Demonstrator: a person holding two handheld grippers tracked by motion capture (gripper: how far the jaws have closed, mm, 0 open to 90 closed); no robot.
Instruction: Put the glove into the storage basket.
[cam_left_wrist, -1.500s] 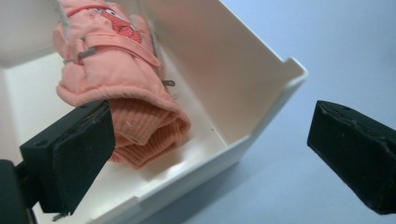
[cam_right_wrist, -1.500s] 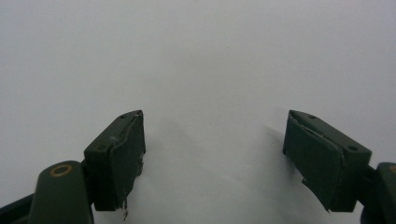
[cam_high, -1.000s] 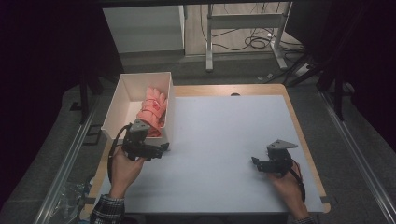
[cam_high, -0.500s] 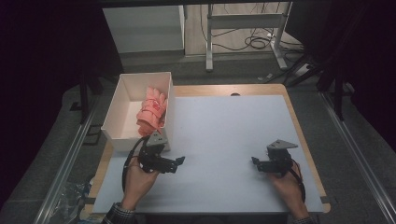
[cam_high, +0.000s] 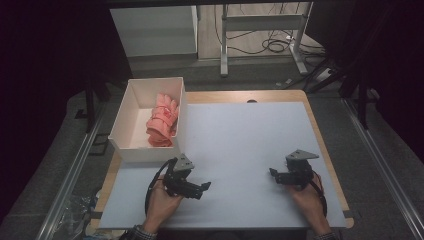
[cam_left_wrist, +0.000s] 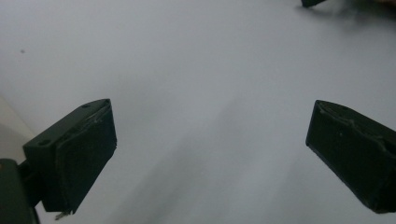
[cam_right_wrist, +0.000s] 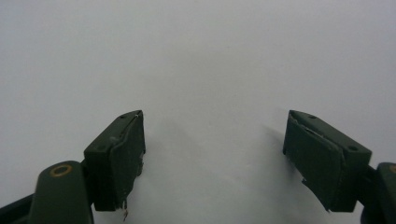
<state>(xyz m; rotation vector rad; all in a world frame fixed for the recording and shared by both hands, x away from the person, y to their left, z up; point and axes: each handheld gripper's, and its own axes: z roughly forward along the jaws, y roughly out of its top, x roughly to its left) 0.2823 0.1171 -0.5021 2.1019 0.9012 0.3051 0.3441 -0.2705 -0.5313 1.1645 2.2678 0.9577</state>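
A: Where's the cloth (cam_high: 162, 121)?

B: Rolled up in the white box (cam_high: 131, 150), against its right wall, at the table's (cam_high: 250, 140) left edge.

A: How would it handle?

B: Soft and light, I'd judge; it'll sag. Pinch it across the middle of the roll.

A: And the grippers?

B: Left gripper (cam_high: 202, 189) and right gripper (cam_high: 272, 173) both gape wide, holding nothing, low over bare table, well apart from the box.

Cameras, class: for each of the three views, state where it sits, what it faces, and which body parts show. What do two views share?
High view: above the table, looking down; both hands, left gripper, right gripper, white box.
Left gripper view: rides the left gripper, jaws apart.
Right gripper view: rides the right gripper, jaws apart.
Both gripper views share the white tabletop.
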